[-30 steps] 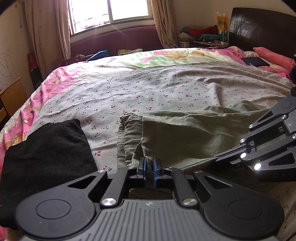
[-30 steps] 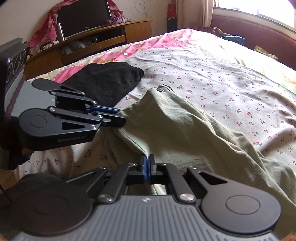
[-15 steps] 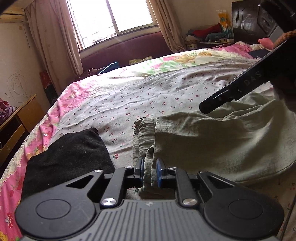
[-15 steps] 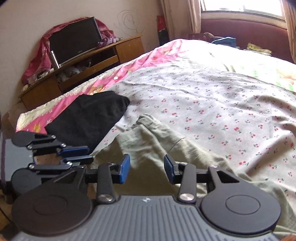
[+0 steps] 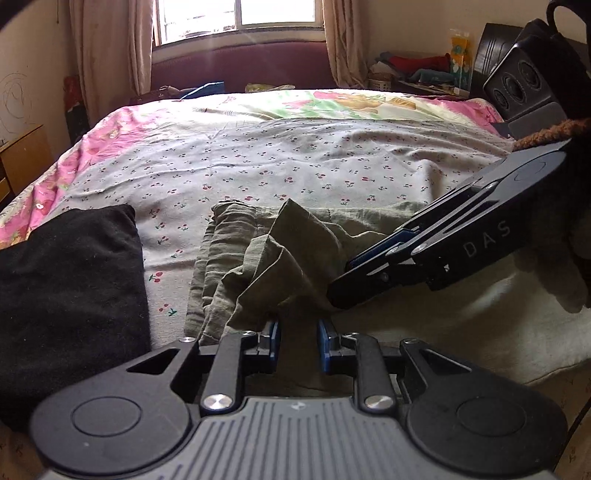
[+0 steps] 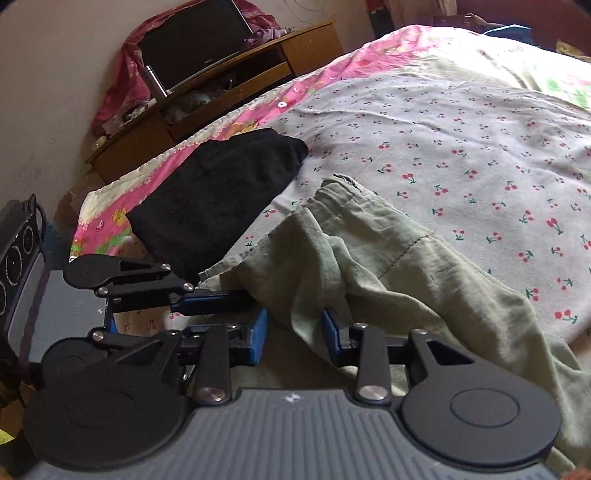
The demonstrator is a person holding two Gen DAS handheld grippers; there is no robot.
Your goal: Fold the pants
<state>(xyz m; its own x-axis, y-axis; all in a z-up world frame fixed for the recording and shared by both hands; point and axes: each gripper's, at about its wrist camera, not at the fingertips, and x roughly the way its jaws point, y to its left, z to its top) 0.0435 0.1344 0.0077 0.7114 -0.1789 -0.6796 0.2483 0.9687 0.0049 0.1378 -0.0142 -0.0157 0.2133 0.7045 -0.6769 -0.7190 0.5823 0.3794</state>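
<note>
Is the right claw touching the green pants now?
Touching: the right wrist view shows the green pants hanging inside the open right claw, against one finger.

1. One pair of olive green pants (image 5: 258, 254), crumpled on the bed.
2. One folded black garment (image 5: 70, 291) lying beside the pants.
3. Two grippers: left gripper (image 5: 297, 341), right gripper (image 6: 293, 332), both with jaws apart.
4. One cherry-print sheet (image 6: 461, 129).
5. One window (image 5: 236, 16).
6. Two curtains (image 5: 110, 48).
7. One TV (image 6: 195, 40).

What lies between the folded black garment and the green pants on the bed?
A bare strip of the cherry-print sheet separates the black garment from the green pants; nothing rests on it. The left wrist view shows this best, and the right wrist view agrees.
</note>
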